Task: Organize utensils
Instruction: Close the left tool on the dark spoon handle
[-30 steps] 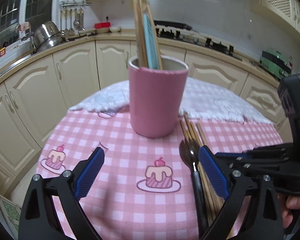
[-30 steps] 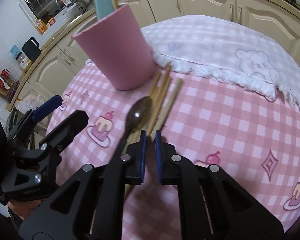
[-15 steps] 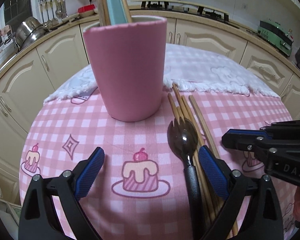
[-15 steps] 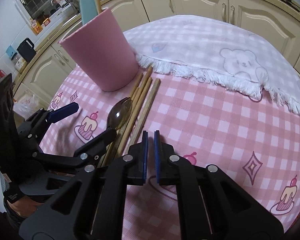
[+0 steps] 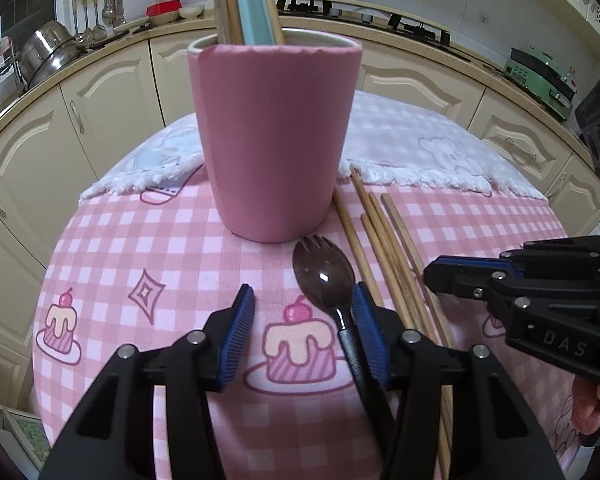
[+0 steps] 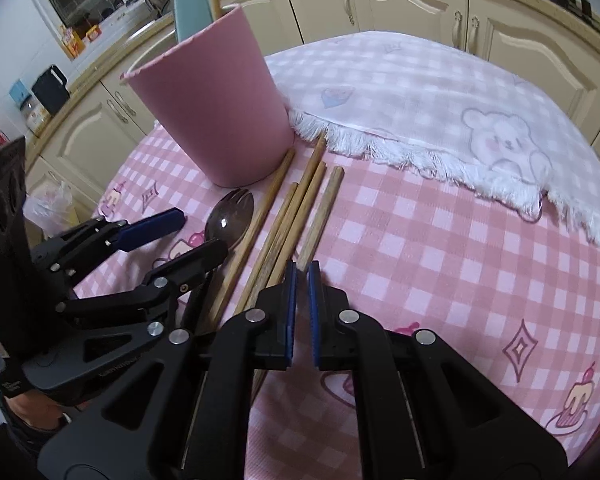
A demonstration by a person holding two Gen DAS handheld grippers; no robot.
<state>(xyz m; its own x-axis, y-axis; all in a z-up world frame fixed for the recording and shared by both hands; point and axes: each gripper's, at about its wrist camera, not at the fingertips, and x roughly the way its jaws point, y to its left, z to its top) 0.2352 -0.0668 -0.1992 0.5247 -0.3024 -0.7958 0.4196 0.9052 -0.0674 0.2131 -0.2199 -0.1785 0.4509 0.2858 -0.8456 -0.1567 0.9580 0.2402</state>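
A pink cup (image 5: 274,136) stands on the pink checked tablecloth and holds wooden chopsticks and a teal utensil (image 5: 252,0). A dark spork (image 5: 323,276) lies just in front of it, handle toward me, with several wooden chopsticks (image 5: 384,236) lying to its right. My left gripper (image 5: 304,336) is open, its jaws partly closed in, and its right pad rests against the spork's neck. My right gripper (image 6: 301,304) is shut and empty, hovering over the near ends of the chopsticks (image 6: 300,208). The cup (image 6: 216,112) and spork (image 6: 230,220) also show in the right wrist view.
A white fringed cloth with bears (image 6: 440,100) covers the far half of the round table. Cream kitchen cabinets (image 5: 100,92) and a counter with pots ring the table. The right gripper's body (image 5: 540,292) shows at the right of the left wrist view.
My left gripper has moved closer to the cup and spork, and its jaws have narrowed around the spork's neck. My right gripper has stayed shut and shifted slightly.
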